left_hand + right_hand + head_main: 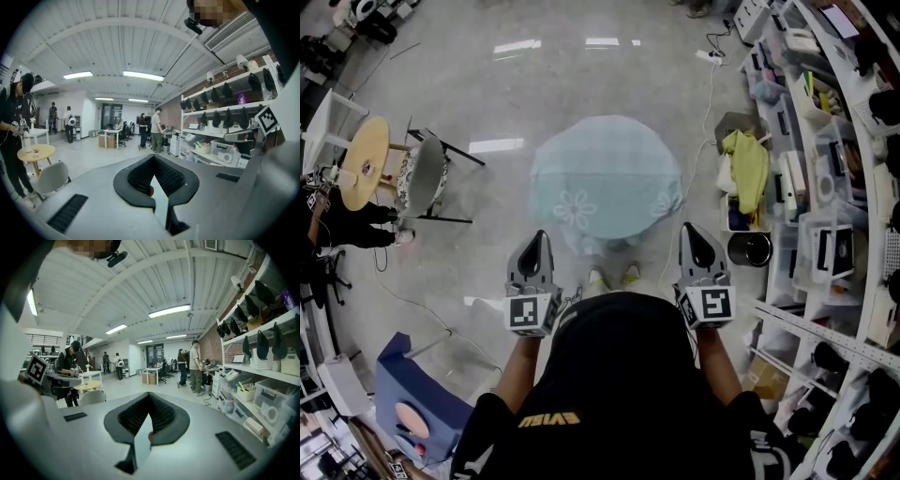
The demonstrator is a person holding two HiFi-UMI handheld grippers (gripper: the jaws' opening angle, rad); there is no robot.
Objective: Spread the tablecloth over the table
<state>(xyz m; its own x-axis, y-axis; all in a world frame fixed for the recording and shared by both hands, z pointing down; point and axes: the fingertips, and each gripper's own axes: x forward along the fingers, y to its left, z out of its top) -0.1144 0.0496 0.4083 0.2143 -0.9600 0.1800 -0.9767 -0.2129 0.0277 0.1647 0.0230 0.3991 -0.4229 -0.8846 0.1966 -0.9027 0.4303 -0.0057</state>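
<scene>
The pale blue tablecloth (605, 178) lies draped over a round surface that it hides completely. Its hem hangs down all around, and a white flower pattern shows on the side toward the person. It sits on the grey floor (487, 94) straight ahead of and below both grippers. Its near hem falls in the gap between them, just beyond the person's shoes (598, 277). The left gripper (539, 236) and the right gripper (692, 231) are held side by side, pointing forward toward the cloth's two near flanks, and neither touches it. Both gripper views look out level across the room, so the cloth does not appear in them. There the left gripper's (157, 187) jaws are clenched together on nothing, and the right gripper's (146, 425) jaws are the same. The cloth is round, so it has no long axis to line up with. It lies about centred between the two hands, perhaps a shade nearer the left. The spreading looks essentially done. Any further smoothing would mean dipping either gripper down and forward to the near hem.
</scene>
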